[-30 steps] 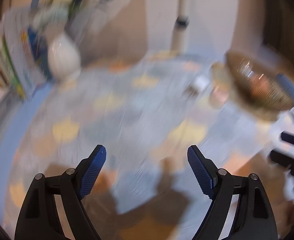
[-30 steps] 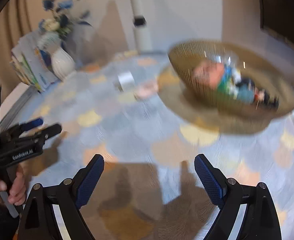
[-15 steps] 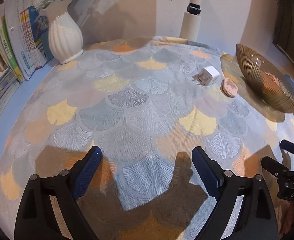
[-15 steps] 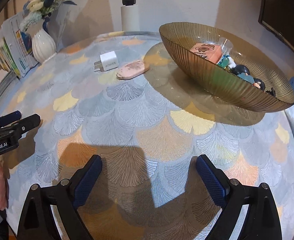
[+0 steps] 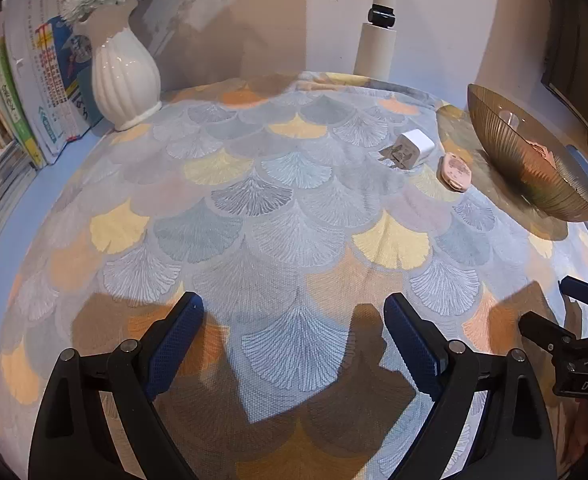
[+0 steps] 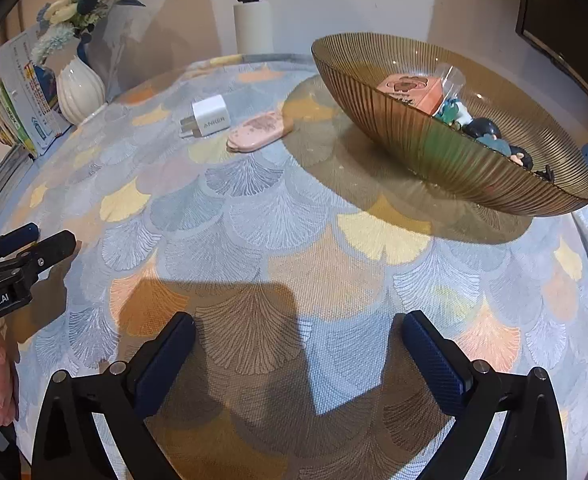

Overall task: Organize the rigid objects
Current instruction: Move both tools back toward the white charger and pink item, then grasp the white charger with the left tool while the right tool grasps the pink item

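Note:
A white Anker charger plug [image 6: 208,117] and a flat pink oval case [image 6: 260,133] lie side by side on the patterned tablecloth, left of an amber ribbed glass bowl [image 6: 433,152]. The bowl holds a pink box [image 6: 409,92] and several small figurines [image 6: 489,136]. In the left wrist view the charger [image 5: 411,148], the pink case [image 5: 455,171] and the bowl [image 5: 529,168] sit at the far right. My left gripper [image 5: 294,332] is open and empty over the near cloth. My right gripper [image 6: 297,348] is open and empty, well short of the objects.
A white ribbed vase with flowers [image 5: 124,76] and upright books [image 5: 34,92] stand at the back left. A white lamp post [image 5: 377,36] rises at the table's back edge. The other gripper shows at the right edge [image 5: 573,344] and at the left edge [image 6: 10,264].
Both views were motion-blurred one second ago and are now sharp and steady. Both grippers stay open. The objects on the table have not moved.

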`<action>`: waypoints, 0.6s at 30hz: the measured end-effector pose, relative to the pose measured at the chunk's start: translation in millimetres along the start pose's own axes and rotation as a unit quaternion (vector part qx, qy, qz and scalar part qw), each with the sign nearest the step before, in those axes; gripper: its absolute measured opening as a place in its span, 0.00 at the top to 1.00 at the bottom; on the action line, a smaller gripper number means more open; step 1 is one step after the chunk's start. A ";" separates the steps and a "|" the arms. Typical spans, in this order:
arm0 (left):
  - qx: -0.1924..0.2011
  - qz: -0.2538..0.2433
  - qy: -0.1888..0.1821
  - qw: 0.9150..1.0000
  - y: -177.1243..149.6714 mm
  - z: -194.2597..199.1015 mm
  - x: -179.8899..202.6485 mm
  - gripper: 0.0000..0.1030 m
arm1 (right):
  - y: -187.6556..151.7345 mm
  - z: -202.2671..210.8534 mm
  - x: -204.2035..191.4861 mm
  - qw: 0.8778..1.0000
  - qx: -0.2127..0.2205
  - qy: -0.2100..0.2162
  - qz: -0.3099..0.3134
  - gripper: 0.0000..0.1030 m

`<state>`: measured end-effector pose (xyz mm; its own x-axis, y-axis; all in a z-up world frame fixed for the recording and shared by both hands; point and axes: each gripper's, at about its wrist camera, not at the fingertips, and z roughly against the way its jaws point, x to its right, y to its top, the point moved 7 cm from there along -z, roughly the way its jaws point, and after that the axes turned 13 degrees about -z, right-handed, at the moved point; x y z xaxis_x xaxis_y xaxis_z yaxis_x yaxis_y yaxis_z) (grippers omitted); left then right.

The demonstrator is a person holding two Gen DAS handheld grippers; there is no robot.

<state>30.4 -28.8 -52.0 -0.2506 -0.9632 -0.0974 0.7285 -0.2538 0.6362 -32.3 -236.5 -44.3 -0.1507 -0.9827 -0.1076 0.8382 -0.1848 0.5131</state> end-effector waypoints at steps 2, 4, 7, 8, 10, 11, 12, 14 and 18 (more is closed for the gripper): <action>-0.010 -0.008 -0.017 1.000 2.3 -1.8 3.4 0.11 | 0.0 -0.6 -0.8 1.000 -0.012 -0.004 0.001 0.00; -0.021 -0.013 -0.051 0.998 9.7 -2.6 7.1 0.12 | 5.1 -3.8 -1.6 0.999 -0.029 -0.009 -0.012 0.00; 0.013 -0.025 -0.076 0.997 43.3 7.4 10.4 0.12 | 20.5 -10.6 -3.5 0.998 -0.021 -0.006 -0.055 0.00; 0.023 -0.033 -0.077 0.996 56.1 8.8 12.6 0.12 | 27.9 -14.4 -5.6 0.997 -0.010 -0.007 -0.071 0.00; 0.038 -0.055 -0.081 0.994 79.3 5.6 19.9 0.13 | 37.4 -21.7 -12.3 0.997 0.005 -0.013 -0.075 0.00; 0.040 -0.068 -0.087 0.993 90.8 -0.4 24.2 0.18 | 41.9 -26.3 -15.2 0.997 0.011 -0.025 -0.069 0.00; 0.041 -0.077 -0.095 0.992 101.2 -9.0 29.1 0.21 | 46.9 -31.3 -18.1 0.997 0.013 -0.038 -0.064 0.00; 0.036 -0.089 -0.114 0.989 112.9 -24.4 36.0 0.21 | 57.5 -35.3 -20.5 0.996 0.015 -0.033 -0.076 0.00; 0.022 -0.129 -0.134 0.982 124.5 -54.2 54.0 0.27 | 76.3 -44.5 -25.4 0.996 0.019 -0.014 -0.083 0.00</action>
<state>142.1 -117.1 -19.6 -0.5853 -0.8087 -0.0586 0.5927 -0.4760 0.6497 58.8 -225.1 -40.4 -0.3005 -0.9386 -0.1696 0.7803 -0.3442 0.5221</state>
